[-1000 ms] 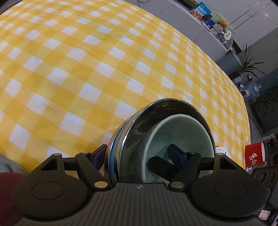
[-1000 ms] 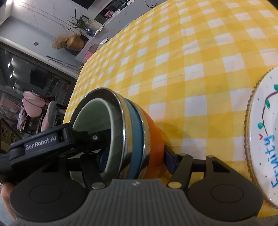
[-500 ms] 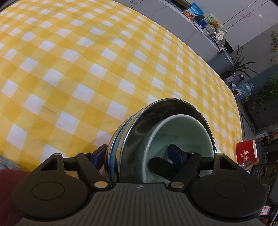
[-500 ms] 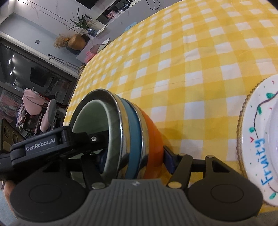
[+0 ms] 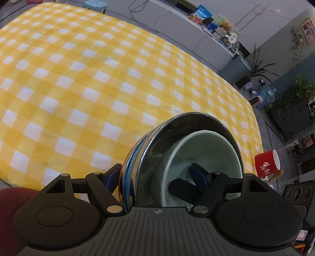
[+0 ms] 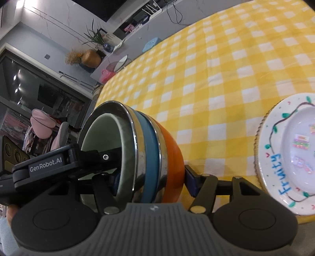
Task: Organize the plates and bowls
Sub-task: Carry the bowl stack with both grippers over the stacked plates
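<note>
Likely a home living area, yellow checked tablecloth (image 5: 98,82), houseplants (image 5: 258,67), snack-laden counter (image 5: 212,27)

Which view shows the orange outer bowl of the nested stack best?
The right wrist view: the orange bowl shows its rounded outer wall behind the blue and steel rims. The left wrist view shows only the steel rim and pale green inner bowl; no orange is visible.

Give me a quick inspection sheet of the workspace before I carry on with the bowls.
Surface: yellow checked tablecloth, mostly bare.
Job's things: nested bowl stack, tipped on its side and held by both grippers; white "Fruity" plate flat on the cloth.
Clutter: red mug beyond the table edge.
Grippers: left gripper and right gripper both clamp the stack's walls.
Cables: black cords on the floor past the far edge.
Surroundings: shelves, potted plants, chairs.
</note>
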`<state>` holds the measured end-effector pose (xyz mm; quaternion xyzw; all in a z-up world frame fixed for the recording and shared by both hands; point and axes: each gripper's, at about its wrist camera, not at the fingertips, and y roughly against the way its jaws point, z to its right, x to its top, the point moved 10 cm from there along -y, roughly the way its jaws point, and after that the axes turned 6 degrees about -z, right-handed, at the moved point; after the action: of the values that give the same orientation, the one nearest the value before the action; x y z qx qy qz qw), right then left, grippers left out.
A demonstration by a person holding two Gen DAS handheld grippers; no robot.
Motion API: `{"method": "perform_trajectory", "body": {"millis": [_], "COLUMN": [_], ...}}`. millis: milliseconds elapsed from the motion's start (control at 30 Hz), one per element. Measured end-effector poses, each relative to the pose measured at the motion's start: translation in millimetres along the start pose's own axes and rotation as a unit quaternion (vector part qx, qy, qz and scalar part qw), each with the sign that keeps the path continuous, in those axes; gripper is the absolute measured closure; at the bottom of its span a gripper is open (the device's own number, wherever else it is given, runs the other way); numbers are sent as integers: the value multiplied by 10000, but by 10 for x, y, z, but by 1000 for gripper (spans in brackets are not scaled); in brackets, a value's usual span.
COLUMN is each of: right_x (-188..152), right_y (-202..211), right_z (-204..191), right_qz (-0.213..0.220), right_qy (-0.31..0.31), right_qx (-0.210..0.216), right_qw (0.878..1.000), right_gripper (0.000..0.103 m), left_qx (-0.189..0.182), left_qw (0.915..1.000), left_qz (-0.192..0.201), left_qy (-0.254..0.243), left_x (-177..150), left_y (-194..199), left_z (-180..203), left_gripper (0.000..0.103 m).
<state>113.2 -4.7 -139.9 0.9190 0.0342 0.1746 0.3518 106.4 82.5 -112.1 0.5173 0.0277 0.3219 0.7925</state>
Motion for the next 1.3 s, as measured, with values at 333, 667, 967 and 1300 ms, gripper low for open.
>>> {"method": "perform_trajectory", "body": {"millis": [333, 667, 967, 1300], "right_x": [36, 72, 89, 116], "right_y": [475, 1003, 1251, 1170], "right_z": [119, 636, 1209, 1492], "right_qz": [229, 482, 509, 343], "right_qy": [-198, -652, -1199, -1615], "right_qx": [-150, -410, -642, -700], "right_qw": [9994, 9959, 9894, 9838], "right_gripper": [43, 43, 43, 43], "left_qx": [-210, -460, -612, -464], "left_qw": [9991, 9934, 9854, 9830], "left_qz": [-76, -538, -1034, -1256], "left_qy": [-370, -898, -1210, -1258], "left_x": [-25, -128, -257, -258], "left_y": [-57, -489, -993, -1314], "left_z": [489, 1132, 1553, 1571], "left_gripper": [16, 16, 16, 16]}}
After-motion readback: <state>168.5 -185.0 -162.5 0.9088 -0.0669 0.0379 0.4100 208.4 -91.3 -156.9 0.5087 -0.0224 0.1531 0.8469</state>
